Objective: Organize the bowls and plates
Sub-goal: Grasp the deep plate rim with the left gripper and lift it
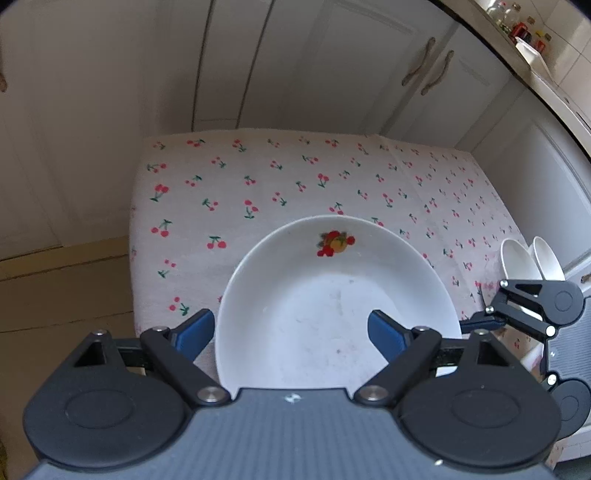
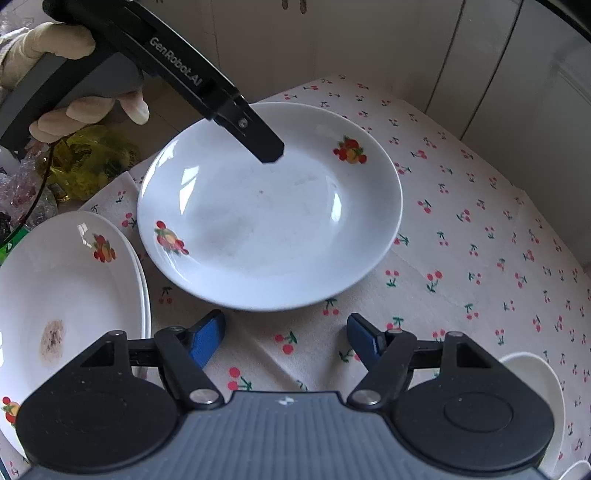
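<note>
Your left tongs [image 1: 291,328] spread wide over the fruit-print plate [image 1: 332,302] on the cherry-cloth table [image 1: 258,184], gripping nothing, your right tongs [image 2: 286,338] wide apart and empty, near the stacked plates [image 2: 70,288]

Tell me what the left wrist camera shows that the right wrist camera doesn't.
Only the left wrist view shows the cabinet handles, the countertop jars, and two white bowls side by side.

Only the right wrist view shows the stack of plates with a brown stain, the gloved hand, and the yellow plastic bag.

Both show the fruit-print plate on the cherry tablecloth, with the left tool at its rim, and the open right tool.
</note>
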Demonstrator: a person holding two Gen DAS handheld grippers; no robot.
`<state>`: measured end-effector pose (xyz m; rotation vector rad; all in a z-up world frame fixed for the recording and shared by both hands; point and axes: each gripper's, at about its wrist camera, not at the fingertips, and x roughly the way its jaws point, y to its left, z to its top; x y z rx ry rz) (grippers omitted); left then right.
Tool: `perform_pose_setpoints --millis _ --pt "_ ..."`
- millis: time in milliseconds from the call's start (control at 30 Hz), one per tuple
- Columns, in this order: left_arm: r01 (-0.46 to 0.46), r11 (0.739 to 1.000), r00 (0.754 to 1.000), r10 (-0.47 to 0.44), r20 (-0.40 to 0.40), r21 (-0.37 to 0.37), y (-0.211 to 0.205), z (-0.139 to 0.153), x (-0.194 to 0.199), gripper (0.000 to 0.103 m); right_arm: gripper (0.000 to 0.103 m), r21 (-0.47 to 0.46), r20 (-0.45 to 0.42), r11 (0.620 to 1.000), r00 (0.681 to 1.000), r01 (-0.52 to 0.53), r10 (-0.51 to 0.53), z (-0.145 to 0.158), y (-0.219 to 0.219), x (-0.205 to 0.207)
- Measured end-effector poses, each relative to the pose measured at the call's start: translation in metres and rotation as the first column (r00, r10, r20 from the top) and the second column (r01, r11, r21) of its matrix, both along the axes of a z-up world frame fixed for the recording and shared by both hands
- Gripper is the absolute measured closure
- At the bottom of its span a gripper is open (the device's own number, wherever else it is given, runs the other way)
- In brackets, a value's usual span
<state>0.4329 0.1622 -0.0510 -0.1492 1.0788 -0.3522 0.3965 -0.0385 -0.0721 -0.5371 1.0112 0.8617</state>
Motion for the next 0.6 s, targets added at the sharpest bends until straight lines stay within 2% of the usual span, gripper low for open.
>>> perform_pose_setpoints --millis 167,600 --pt "0.004 1.000 1.000 -0.004 -0.031 -0.016 0.001 -0.007 0.007 0.027 0.025 0.016 0.009 1.000 1.000 -0.027 0.027 -0.001 0.005 0.002" --pt "0.010 0.999 1.000 -0.010 -0.022 -0.030 0.000 -0.008 0.015 0.031 0.022 0.023 0.016 0.998 0.998 -0.061 0.060 -0.002 0.008 0.007"
